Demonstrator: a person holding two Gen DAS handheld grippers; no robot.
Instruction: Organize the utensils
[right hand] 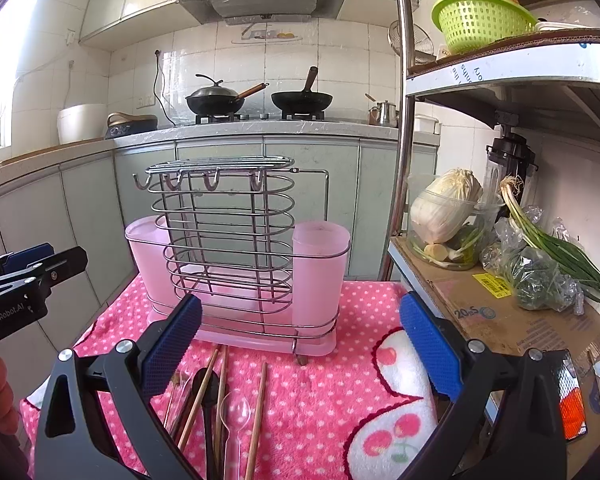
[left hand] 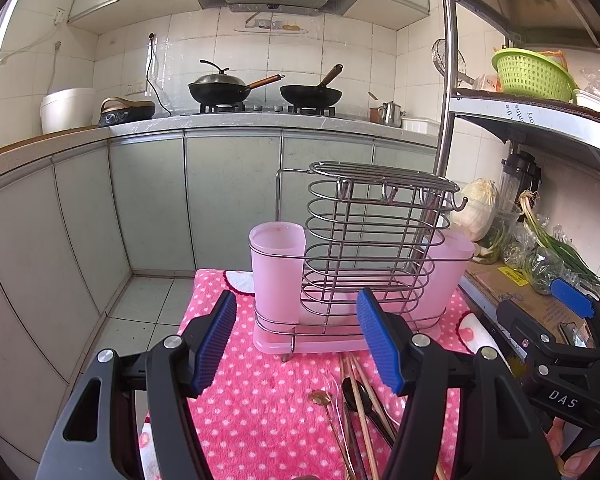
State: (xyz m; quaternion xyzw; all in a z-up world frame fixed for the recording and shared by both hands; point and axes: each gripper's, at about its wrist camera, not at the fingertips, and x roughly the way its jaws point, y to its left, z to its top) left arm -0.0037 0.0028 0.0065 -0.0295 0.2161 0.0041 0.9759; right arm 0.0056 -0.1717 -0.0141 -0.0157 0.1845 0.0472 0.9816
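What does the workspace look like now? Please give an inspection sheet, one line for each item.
Surface: pink dotted towel.
Job's things: wire rack with two pink cups, both look empty; chopsticks, clear spoon and dark spoon loose on the towel in front of it.
Clutter: nothing seen on the towel.
Grippers: left gripper open, empty; right gripper open, empty.
Cables: black cord on the far wall.
Surroundings: woks on stove; shelf with cabbage, green basket.

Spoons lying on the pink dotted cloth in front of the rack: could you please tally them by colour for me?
Black spoon: 1
Clear plastic spoon: 1
Gold-coloured spoon: 1
Total: 3
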